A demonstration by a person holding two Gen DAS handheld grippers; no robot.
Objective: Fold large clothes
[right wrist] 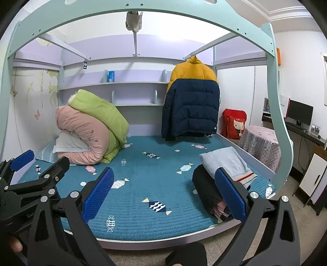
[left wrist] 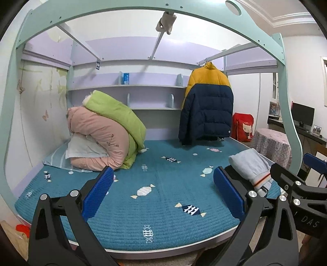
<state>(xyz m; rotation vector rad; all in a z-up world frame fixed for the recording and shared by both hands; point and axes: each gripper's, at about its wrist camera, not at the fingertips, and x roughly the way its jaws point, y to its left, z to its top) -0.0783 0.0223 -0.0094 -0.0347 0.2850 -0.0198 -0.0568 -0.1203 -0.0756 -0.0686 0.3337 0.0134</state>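
A yellow and navy puffer jacket hangs from a rail at the back right of the bed; it also shows in the right wrist view. A folded light-blue garment lies on a dark folded garment at the bed's right front edge; the light-blue one also shows in the right wrist view. My left gripper is open and empty, above the front of the teal mattress. My right gripper is open and empty, beside the left one, near the folded pile.
Rolled pink and green quilts with a pillow fill the back left of the bed. The bed frame arch and shelves surround it. A red bag, a covered round table and a desk with monitor stand to the right.
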